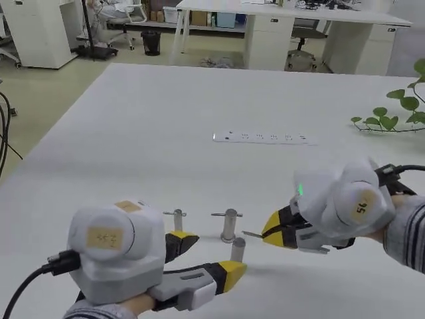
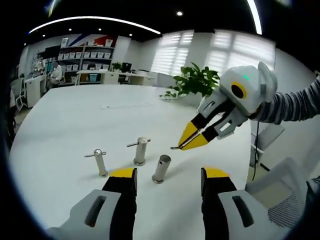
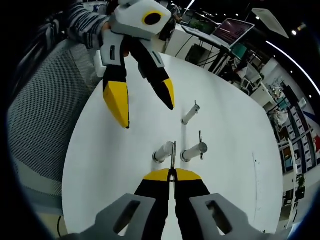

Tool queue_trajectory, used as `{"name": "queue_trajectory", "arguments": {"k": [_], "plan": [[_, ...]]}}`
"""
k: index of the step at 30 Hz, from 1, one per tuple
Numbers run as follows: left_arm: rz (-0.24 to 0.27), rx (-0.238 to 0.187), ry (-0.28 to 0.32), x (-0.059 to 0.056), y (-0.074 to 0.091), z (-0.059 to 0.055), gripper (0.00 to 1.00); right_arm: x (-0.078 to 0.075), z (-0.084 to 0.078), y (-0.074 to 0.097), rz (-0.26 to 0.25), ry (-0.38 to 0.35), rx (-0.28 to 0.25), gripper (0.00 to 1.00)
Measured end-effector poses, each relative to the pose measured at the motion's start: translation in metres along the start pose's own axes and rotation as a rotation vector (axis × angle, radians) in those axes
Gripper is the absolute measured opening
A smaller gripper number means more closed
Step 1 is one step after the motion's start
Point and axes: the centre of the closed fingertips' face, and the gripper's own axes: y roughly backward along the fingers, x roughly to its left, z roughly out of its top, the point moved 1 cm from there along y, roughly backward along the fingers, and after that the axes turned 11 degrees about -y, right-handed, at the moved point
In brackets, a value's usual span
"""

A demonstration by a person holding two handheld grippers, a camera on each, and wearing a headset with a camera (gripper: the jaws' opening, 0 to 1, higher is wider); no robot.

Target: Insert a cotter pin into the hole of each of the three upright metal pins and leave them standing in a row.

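Lower right in the head view, the right hand-held gripper (image 1: 271, 232) pinches a cotter pin (image 1: 252, 234) between closed jaws, holding it near the top of the bare metal pin (image 1: 238, 249) at lower centre. The left hand-held gripper (image 1: 207, 254), lower left, is spread wide with that pin just ahead of its jaws. A second pin (image 1: 229, 224) and a third pin (image 1: 177, 219), each crossed by its own cotter pin, stand upright on the white counter (image 1: 199, 119).

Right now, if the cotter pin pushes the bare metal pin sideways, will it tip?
It probably tips: the bare pin stands tall on a narrow base, with the open left gripper not touching it. Fallen, its round body would likely roll on the smooth table.
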Motion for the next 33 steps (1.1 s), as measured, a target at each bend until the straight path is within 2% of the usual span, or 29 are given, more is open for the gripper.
{"name": "queue_trajectory", "arguments": {"k": [5, 13, 22, 30, 33], "plan": [[-0.024, -0.009, 0.065, -0.005, -0.001, 0.000, 0.38, 0.012, 0.009, -0.002, 0.019, 0.029, -0.030, 0.00], [-0.070, -0.050, 0.219, -0.012, -0.001, 0.002, 0.23, 0.024, 0.021, -0.003, 0.036, 0.064, -0.063, 0.00], [-0.089, -0.070, 0.299, -0.015, -0.001, 0.003, 0.10, 0.032, 0.029, -0.001, 0.047, 0.080, -0.088, 0.00], [-0.094, -0.070, 0.324, -0.016, -0.001, 0.002, 0.00, 0.036, 0.033, -0.001, 0.051, 0.087, -0.096, 0.00], [-0.097, -0.069, 0.340, -0.016, -0.001, 0.001, 0.00, 0.035, 0.033, -0.001, 0.049, 0.088, -0.095, 0.00]]}}
